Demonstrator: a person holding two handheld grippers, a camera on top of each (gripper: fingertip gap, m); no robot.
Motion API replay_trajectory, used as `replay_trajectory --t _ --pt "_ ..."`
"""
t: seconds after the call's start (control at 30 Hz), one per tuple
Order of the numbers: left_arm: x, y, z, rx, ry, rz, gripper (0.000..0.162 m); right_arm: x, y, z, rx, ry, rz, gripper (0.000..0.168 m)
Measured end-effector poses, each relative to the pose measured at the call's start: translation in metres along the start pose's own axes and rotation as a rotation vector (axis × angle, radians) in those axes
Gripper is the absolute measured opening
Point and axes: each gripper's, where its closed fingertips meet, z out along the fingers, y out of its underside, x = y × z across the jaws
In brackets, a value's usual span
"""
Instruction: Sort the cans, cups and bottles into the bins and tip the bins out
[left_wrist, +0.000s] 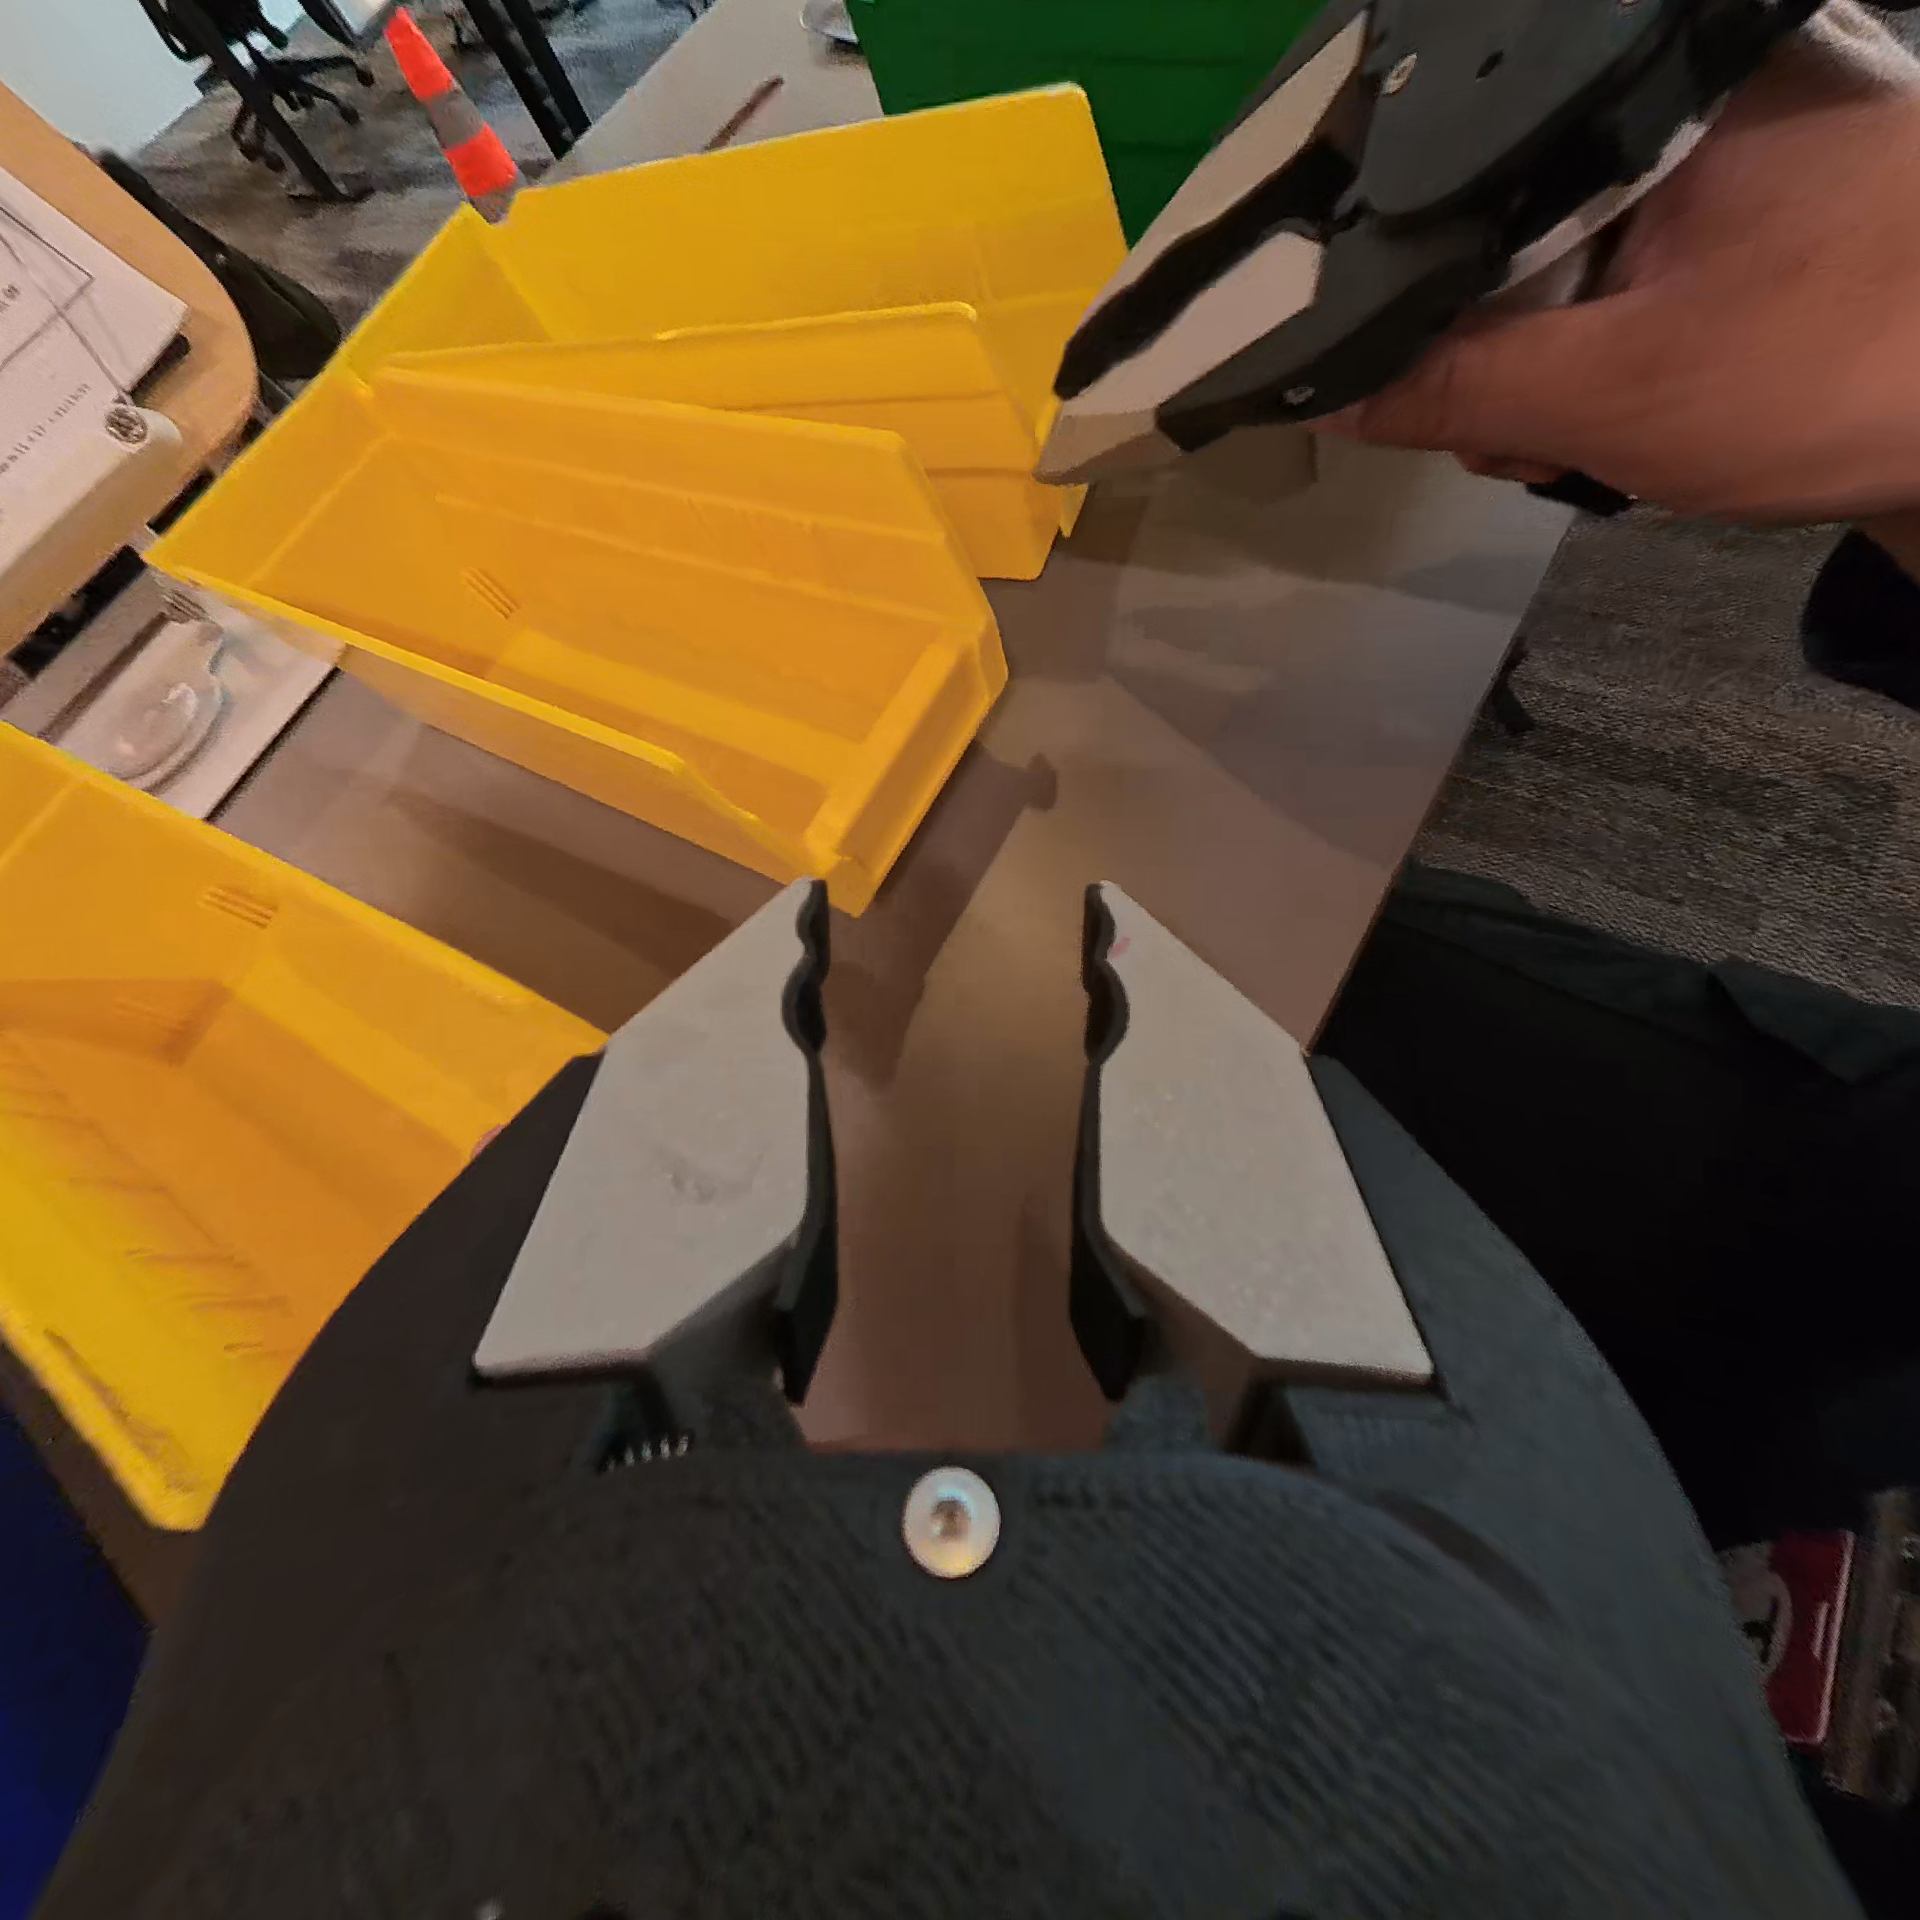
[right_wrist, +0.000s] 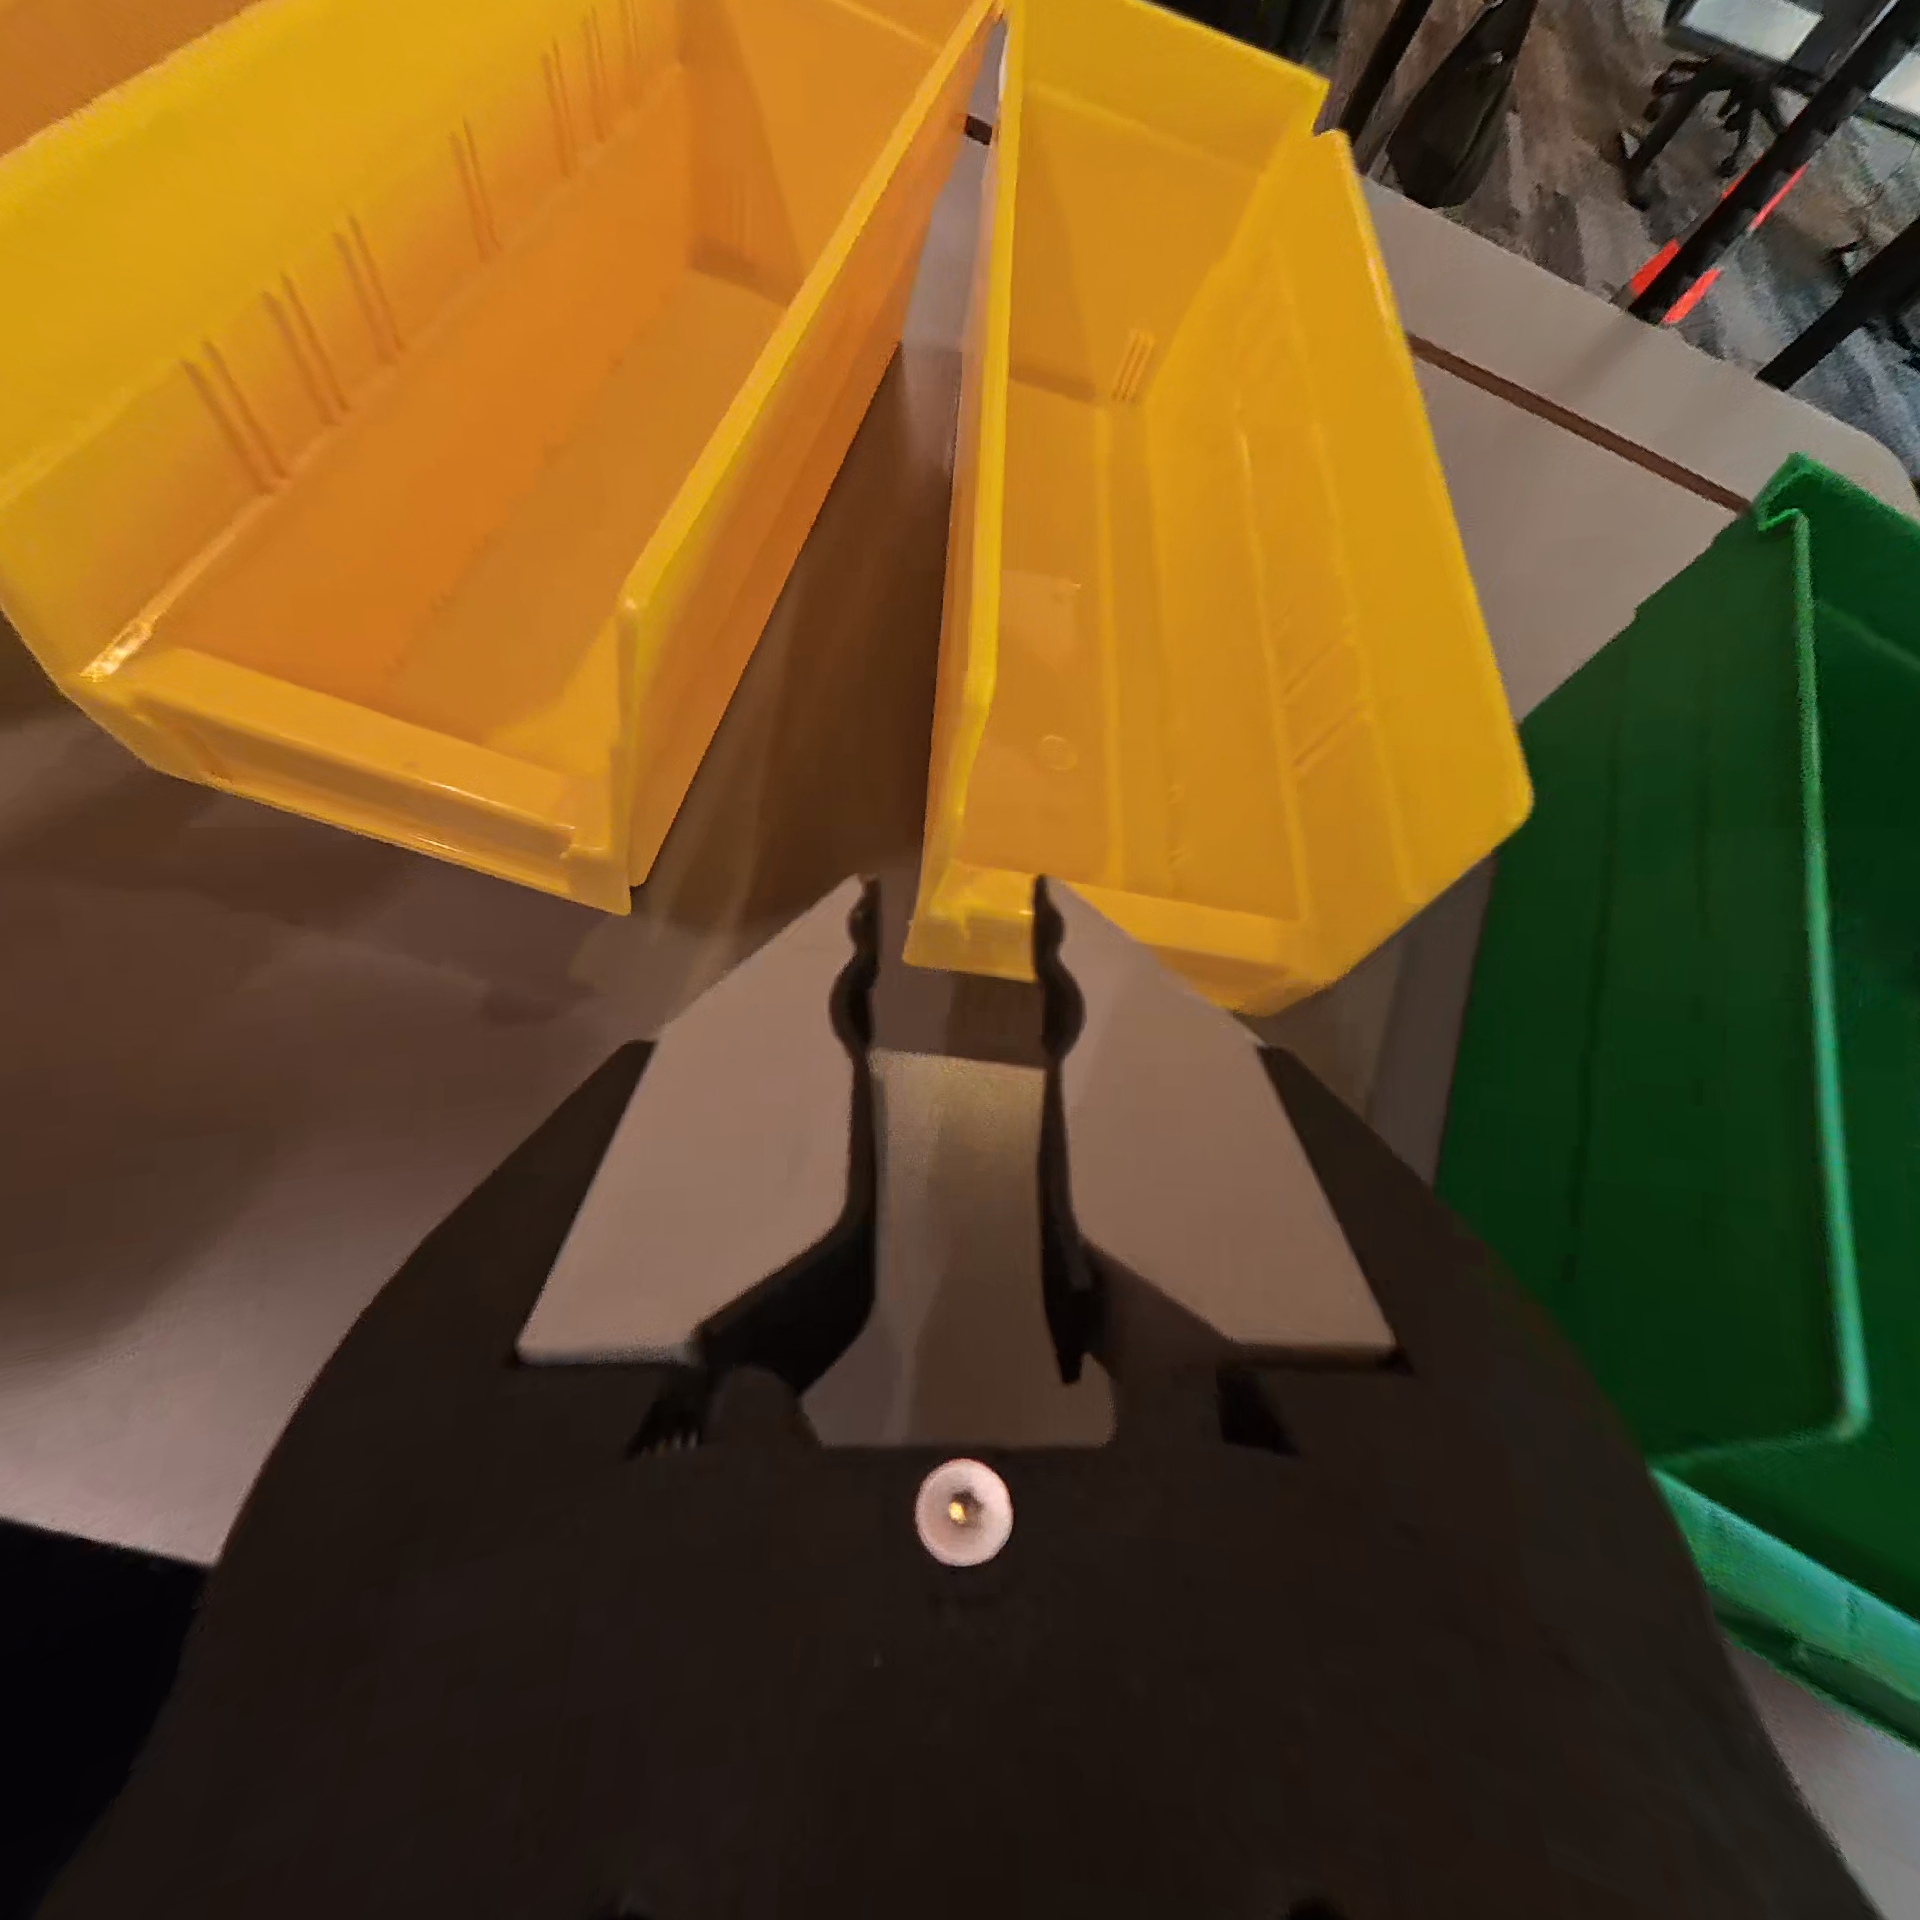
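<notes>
Left claw (left_wrist: 954, 914) parted wide over bare desk (left_wrist: 1226, 727), gripping nothing, just beside the front corner of the middle yellow bin (left_wrist: 582, 623). Right claw (right_wrist: 956, 914) narrowed around the front lip of the far yellow bin (right_wrist: 1195, 623), touching or not, cannot tell. Nearest yellow bin (left_wrist: 156, 1091) to the left; green bin (right_wrist: 1683, 935) on the right. All yellow bins empty.

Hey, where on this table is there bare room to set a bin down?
Bare table lies between the yellow bins' front lips and the near table edge, ahead of the left gripper. It is tight by the right gripper, at one yellow bin's lip beside the green bin.
</notes>
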Motion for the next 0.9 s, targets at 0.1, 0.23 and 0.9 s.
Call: replay_trajectory --t 0.1,0.23,0.9 --pt "-0.008 -0.006 -0.016 0.032 -0.012 0.003 0.047 0.005 -0.004 -0.017 0.018 -0.045 0.066 0.052" --pt "-0.025 0.015 -0.034 0.028 -0.089 0.021 0.055 0.005 -0.011 -0.04 0.111 -0.12 0.149 0.06" --pt "-0.073 0.013 -0.077 0.088 -0.311 -0.011 0.078 -0.063 -0.043 -0.078 0.323 0.022 -0.005 0.019"
